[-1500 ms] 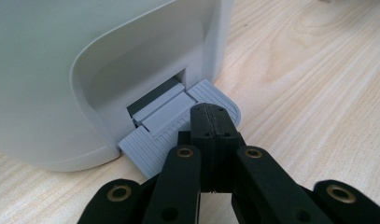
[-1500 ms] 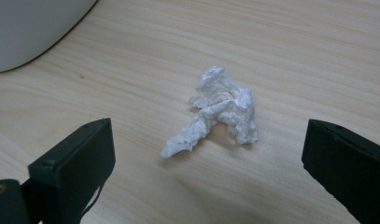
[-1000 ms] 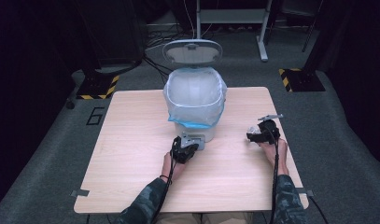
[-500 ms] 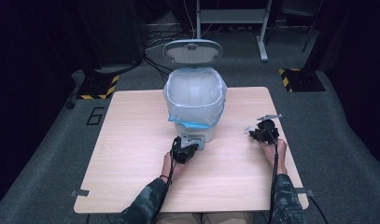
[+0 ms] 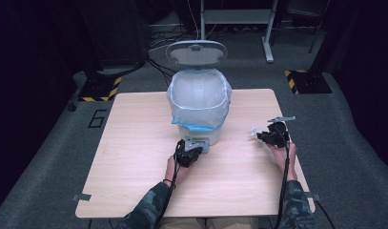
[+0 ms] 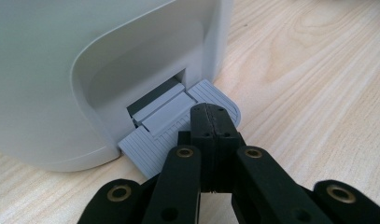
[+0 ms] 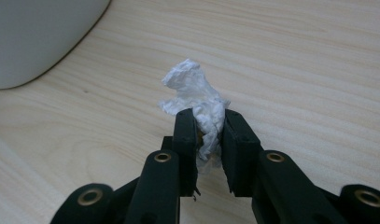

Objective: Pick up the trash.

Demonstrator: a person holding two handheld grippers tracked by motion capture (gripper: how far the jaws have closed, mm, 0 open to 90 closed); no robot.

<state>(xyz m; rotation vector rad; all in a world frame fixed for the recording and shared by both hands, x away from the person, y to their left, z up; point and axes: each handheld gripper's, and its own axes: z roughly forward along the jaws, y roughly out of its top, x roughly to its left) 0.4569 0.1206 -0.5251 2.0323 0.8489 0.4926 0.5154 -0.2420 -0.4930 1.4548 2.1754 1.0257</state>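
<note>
A white pedal bin (image 5: 199,102) stands at mid-table with its lid (image 5: 196,52) raised and a clear bag lining it. My left gripper (image 5: 189,151) is shut, and its closed tips (image 6: 214,114) rest on the bin's grey ribbed pedal (image 6: 178,126). To the right, my right gripper (image 5: 260,136) has just been closing and now pinches a crumpled white paper wad (image 7: 190,88) between its pads, just over the tabletop. From above, the paper wad (image 5: 255,131) pokes out to the left of the jaws.
The light wooden table (image 5: 134,143) has bare room left of the bin and in front of both hands. Its right edge lies close beside the right hand. Dark floor, black-and-yellow marked stands and a metal frame lie beyond the table.
The right gripper's jaws have closed on the white wad, and that hand has shifted slightly. The left gripper has stayed on the pedal, and the lid is still up.
</note>
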